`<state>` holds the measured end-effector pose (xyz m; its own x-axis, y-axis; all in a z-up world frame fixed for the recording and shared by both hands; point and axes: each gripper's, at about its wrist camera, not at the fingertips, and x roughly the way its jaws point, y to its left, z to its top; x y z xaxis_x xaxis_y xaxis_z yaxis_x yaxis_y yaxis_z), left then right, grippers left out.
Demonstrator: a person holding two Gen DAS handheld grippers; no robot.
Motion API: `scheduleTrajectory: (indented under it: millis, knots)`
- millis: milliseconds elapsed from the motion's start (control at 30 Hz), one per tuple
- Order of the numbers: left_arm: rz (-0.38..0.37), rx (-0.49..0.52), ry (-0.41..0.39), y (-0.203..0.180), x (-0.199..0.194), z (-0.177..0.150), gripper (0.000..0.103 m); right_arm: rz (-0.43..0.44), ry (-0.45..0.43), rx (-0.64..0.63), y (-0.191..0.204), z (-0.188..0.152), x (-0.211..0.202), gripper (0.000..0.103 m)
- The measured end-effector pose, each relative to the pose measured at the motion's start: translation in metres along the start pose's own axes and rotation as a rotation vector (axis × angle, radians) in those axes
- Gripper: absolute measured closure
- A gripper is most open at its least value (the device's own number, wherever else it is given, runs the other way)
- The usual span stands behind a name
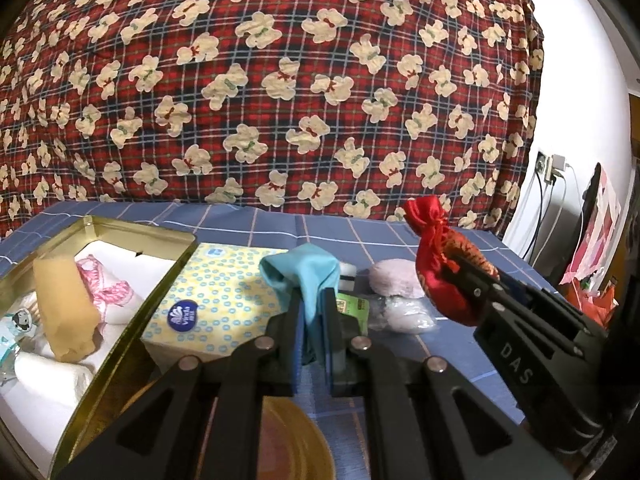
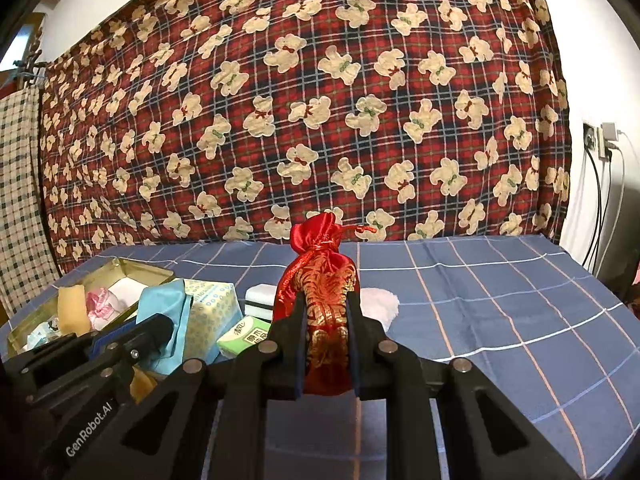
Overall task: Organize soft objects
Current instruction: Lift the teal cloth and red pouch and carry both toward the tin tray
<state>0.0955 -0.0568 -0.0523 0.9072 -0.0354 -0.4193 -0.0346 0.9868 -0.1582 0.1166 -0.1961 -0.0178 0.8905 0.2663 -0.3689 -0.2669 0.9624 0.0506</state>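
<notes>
My left gripper (image 1: pixel 312 300) is shut on a light blue cloth (image 1: pixel 304 276), held above the blue checked table beside the tissue box (image 1: pixel 208 288). My right gripper (image 2: pixel 326 300) is shut on a red and gold drawstring pouch (image 2: pixel 320 272), lifted clear of the table; the pouch (image 1: pixel 440 268) also shows at the right of the left wrist view. The gold tin (image 1: pixel 132 328) at the left stands open and holds a tan sponge (image 1: pixel 64 312), a pink-and-white cloth (image 1: pixel 108 288) and white soft items. In the right wrist view the blue cloth (image 2: pixel 168 308) hangs from the left gripper (image 2: pixel 160 330).
On the table lie a pale purple pad (image 1: pixel 394 280), a clear wrapped packet (image 1: pixel 404 316), a white-and-black sponge (image 2: pixel 260 300), a green tissue pack (image 2: pixel 244 338) and a white fluffy item (image 2: pixel 380 304). A bear-print plaid cloth (image 2: pixel 320 100) hangs behind. Cables (image 2: pixel 600 200) run down the right wall.
</notes>
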Motion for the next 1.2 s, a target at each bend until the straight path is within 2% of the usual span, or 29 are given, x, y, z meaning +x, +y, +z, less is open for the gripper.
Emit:
scheduleTrajectory:
  millis: [1200]
  knots:
    - [0.034, -0.066, -0.036, 0.045, -0.016, 0.002, 0.098, 0.084, 0.012, -0.074, 0.054, 0.000, 0.017, 0.083]
